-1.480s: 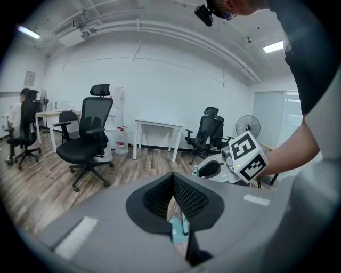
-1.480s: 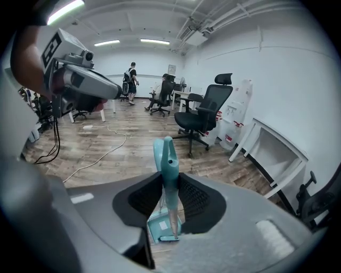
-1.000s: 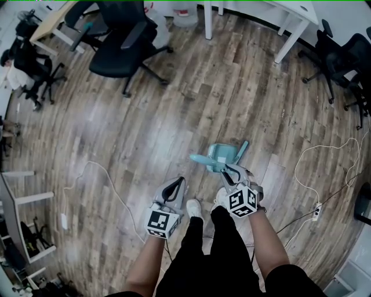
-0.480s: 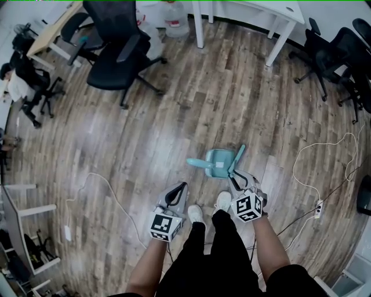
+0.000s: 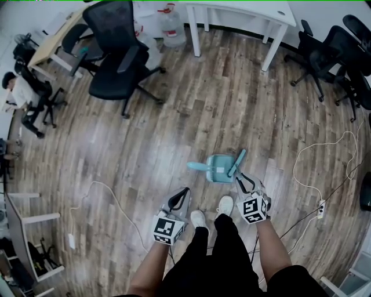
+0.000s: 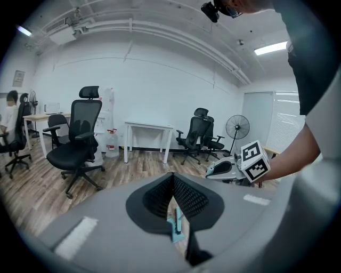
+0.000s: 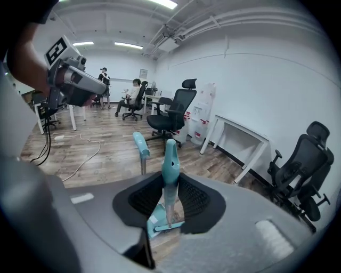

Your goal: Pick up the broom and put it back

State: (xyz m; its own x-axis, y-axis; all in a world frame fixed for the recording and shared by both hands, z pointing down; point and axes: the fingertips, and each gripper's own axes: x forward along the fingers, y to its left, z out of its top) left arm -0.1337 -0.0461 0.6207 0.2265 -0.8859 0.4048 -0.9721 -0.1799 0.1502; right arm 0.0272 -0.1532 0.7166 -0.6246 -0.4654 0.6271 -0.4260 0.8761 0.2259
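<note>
A teal broom [image 5: 237,163] leans over the teal dustpan [image 5: 218,169] on the wood floor ahead of the person's feet. My right gripper [image 5: 242,178] is shut on the broom's handle. In the right gripper view the handle [image 7: 170,160] runs up between the pads of the right gripper [image 7: 170,181], and the broom head [image 7: 166,226] hangs below. The dustpan's own handle [image 7: 141,147] stands just to its left. My left gripper [image 5: 183,193] hovers to the left of the dustpan, shut and empty. In the left gripper view the teal broom [image 6: 177,224] shows below the left gripper [image 6: 173,180].
A black office chair [image 5: 119,55] stands at the back left, more chairs [image 5: 327,55] at the back right. A white table [image 5: 243,11] and a water jug [image 5: 172,26] line the far wall. White cables [image 5: 324,145] and a power strip [image 5: 317,209] lie on the floor at the right.
My right gripper has drifted a little to the right with the broom still in it. The left gripper has shifted only slightly, and the whole head view has tilted forward.
</note>
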